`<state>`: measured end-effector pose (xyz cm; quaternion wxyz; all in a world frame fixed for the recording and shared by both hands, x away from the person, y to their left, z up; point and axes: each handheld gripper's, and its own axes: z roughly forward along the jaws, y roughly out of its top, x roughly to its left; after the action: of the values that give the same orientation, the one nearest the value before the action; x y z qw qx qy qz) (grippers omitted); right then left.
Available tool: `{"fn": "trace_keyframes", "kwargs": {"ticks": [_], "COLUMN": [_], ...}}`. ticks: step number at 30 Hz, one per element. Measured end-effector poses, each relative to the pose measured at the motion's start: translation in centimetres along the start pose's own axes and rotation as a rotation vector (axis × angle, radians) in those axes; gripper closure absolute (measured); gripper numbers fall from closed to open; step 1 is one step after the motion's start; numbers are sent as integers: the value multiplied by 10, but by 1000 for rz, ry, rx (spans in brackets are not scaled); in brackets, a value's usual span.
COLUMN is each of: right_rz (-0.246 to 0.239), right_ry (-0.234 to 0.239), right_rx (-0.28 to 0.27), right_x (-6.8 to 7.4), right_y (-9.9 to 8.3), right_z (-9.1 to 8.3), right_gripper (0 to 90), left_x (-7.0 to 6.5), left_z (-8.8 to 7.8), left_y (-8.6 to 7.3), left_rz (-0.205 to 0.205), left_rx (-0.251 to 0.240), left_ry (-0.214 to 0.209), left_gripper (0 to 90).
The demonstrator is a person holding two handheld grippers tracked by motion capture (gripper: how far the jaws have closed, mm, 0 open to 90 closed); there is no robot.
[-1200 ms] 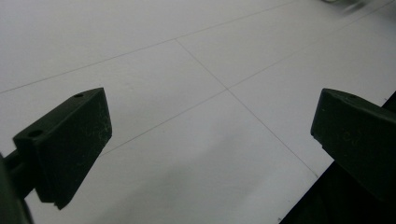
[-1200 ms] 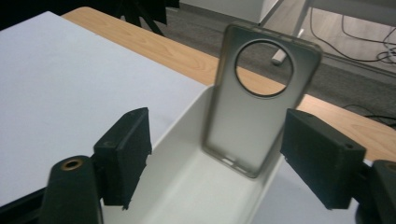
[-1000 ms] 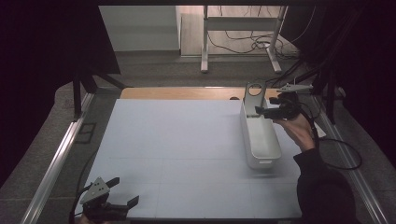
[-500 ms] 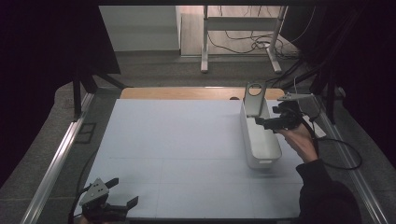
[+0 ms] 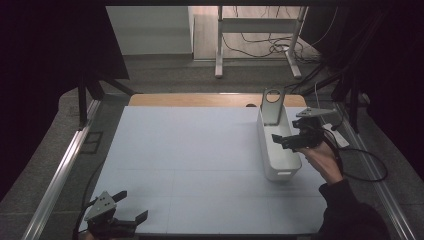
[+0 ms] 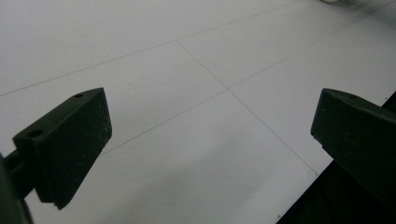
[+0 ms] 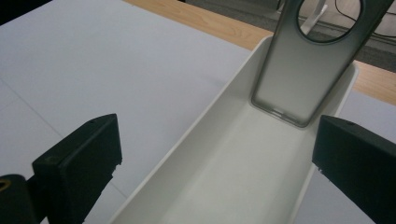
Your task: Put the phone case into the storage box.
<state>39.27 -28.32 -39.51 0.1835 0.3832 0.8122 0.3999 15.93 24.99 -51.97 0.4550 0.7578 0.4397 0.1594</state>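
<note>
High view: a long white bin (image 5: 278,150) lies lengthwise at the right side of the white worktop (image 5: 190,160), with a grey stand with a round hole (image 5: 272,106) propped upright against its far end.
Right gripper (image 5: 290,141): hovers over the bin's near half, fingers spread wide and empty; they have just been opening, seemingly to let the stand rest there.
Left gripper (image 5: 122,207): parked at the near left corner, well apart from the bin, fingers wide, nothing between them, apparently idle.
Right gripper view: the stand (image 7: 308,70) leans on the bin's end wall (image 7: 350,79).
Hard to tell: the stand's foot, and the bin's near end past the frame.
</note>
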Motion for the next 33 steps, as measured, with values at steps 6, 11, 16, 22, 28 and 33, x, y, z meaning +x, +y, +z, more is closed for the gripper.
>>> {"fn": "trace_keyframes", "kwargs": {"ticks": [6,11,16,22,28,33], "right_rz": [-17,-15,-13,-5,3,15], "right_ry": [12,16,19,10,-4,-25], "right_rx": [2,-2,-5,-17,-31,-35], "right_x": [13,19,24,31,40,46], "right_y": [-6,-15,-29,-47,-66,-86], "right_z": [-10,-18,-27,-43,-59,-70], "right_gripper": [0,0,0,0,0,0], "left_x": [0,0,0,0,1,2], "left_z": [0,0,-1,-2,-2,-4], "left_y": [0,0,0,0,0,-1], "left_rz": [4,3,3,0,-1,-5], "left_rx": [2,-1,-3,-4,-4,-4], "left_ry": [-1,-3,1,14,22,32], "left_gripper": [0,0,0,0,0,0]}}
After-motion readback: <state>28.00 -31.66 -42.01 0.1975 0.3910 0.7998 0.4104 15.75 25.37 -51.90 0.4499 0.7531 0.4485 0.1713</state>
